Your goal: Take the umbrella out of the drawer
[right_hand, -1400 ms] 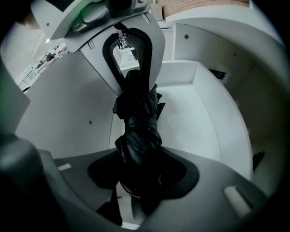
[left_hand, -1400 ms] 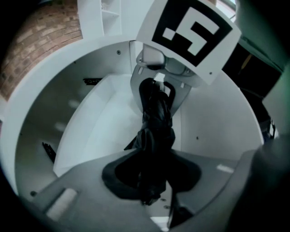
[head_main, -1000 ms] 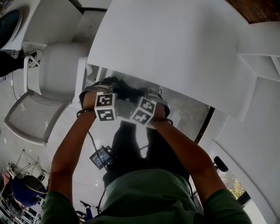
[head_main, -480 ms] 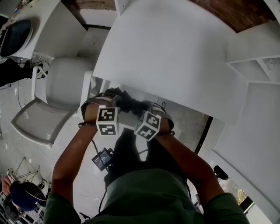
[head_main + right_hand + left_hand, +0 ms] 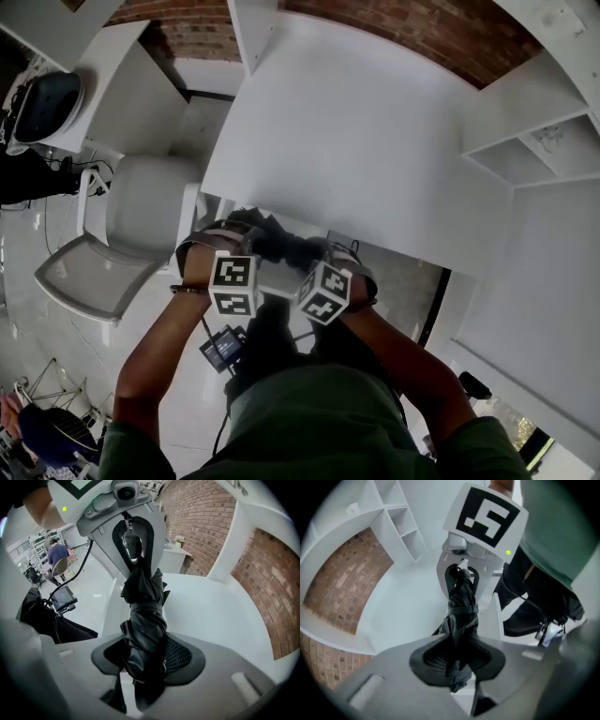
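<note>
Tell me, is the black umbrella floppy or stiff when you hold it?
Probably stiff along its middle: the folded umbrella spans straight between the left gripper and right gripper. Its loose cloth folds look soft and maybe slippery.

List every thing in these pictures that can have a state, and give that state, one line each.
umbrella: folded shut, held up in the air at both ends.
left gripper: shut on the umbrella's thinner end.
right gripper: shut on the umbrella's thicker, bundled end.
chair: upright beside the desk, nobody in it.
</note>
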The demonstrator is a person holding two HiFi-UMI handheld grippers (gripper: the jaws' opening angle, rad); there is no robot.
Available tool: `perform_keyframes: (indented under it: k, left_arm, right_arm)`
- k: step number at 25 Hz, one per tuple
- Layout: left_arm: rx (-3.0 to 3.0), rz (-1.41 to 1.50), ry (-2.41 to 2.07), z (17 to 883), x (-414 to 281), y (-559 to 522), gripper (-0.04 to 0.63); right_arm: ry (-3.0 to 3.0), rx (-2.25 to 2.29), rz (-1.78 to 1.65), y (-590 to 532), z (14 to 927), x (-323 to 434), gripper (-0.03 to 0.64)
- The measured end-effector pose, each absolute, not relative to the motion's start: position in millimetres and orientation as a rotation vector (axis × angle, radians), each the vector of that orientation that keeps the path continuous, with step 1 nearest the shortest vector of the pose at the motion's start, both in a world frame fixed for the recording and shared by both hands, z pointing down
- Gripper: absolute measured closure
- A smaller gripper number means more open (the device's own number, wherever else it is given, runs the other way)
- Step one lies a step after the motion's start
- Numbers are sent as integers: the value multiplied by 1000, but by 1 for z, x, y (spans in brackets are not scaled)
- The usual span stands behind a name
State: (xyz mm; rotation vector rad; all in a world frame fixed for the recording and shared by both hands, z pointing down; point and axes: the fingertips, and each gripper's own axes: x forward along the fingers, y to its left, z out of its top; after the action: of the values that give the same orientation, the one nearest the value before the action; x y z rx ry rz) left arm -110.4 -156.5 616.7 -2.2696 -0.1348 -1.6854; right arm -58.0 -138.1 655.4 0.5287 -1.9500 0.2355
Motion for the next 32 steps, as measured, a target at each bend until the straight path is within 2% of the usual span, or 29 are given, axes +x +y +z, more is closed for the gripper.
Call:
perform_keyframes:
  k: [19,32]
  left_arm:
    - [-2278,-1453,90,547,9,-203,526]
    - [-2348,-1330,232,557,79,-247,529]
  right_arm:
    - [-1892,775,99,-184,589,63,403]
    - [-1827,834,-7,-230,596,136,399]
